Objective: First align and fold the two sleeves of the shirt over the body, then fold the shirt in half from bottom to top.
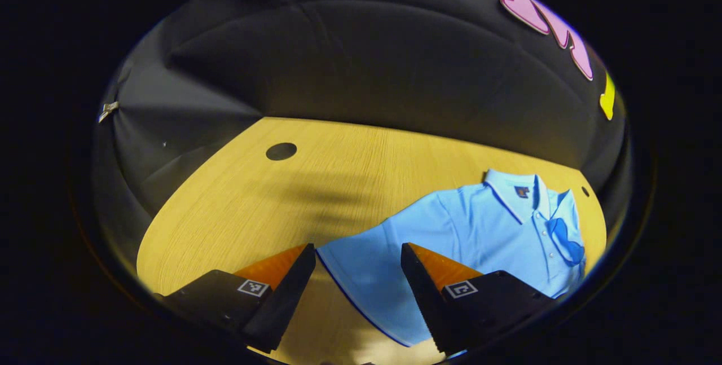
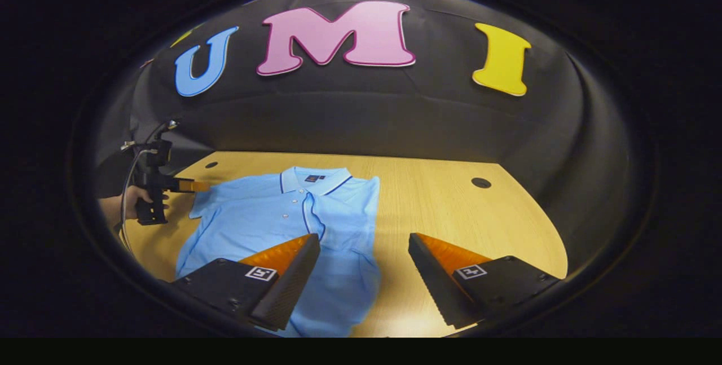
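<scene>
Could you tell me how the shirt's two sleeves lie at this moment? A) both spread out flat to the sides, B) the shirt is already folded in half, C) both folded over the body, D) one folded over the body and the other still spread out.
D: in the right gripper view the shirt has one straight, folded side, while the other sleeve spreads toward the left gripper.

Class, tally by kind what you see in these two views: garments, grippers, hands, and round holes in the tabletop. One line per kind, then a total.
Shirts: 1, the light blue polo shirt
Grippers: 2, left gripper and right gripper, jaws open
Hands: 1, a hand holding the left gripper
Tabletop holes: 2, and
Total: 6
</scene>
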Motion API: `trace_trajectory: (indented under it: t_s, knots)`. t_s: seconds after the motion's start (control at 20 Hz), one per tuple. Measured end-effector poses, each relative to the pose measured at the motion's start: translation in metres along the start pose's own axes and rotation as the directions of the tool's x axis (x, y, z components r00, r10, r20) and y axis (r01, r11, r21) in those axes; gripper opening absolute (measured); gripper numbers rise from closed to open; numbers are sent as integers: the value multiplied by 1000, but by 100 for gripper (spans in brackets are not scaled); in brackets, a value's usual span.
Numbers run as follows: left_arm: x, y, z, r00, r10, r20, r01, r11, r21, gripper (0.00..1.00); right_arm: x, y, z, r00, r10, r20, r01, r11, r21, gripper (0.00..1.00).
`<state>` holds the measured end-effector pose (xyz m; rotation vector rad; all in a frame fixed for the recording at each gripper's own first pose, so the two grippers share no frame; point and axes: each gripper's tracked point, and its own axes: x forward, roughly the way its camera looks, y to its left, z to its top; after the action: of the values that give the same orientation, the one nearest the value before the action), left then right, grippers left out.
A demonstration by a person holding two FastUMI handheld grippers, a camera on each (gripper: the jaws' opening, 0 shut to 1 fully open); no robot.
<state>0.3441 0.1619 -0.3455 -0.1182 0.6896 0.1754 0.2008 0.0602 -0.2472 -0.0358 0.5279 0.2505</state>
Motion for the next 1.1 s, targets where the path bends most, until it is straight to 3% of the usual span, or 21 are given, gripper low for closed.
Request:
trace_trajectory:
  t_s: [0.05, 0.25, 0.35, 0.5, 0.85, 1.1]
  knots:
    - [5, 3, -1, 1000, 18, -1, -18, 1000, 20, 100, -1, -1, -6, 1000, 2, -11, -2, 1000, 7, 99]
    - [8, -10, 1, 1000, -12, -15, 13, 997, 77, 91, -5, -8, -22, 999, 0, -49, 2, 999, 53, 99]
    - [8, -25, 1, 998, -52, -24, 54, 994, 99, 59, -6, -8, -29, 998, 1, -57, 3, 998, 68, 99]
    - [12, -33, 2, 999, -37, -14, 39, 991, 127, 11, -7, -7, -36, 998, 6, -57, -2, 998, 68, 99]
    - [2, -47, 11, 999, -35, 16, 32, 990, 134, 6, -17, -6, -45, 996, 16, -85, -6, 994, 110, 99]
    - [-36, -98, 45, 989, -130, 77, 118, 983, 142, 6, -28, -10, -37, 996, 25, -82, -13, 990, 142, 98]
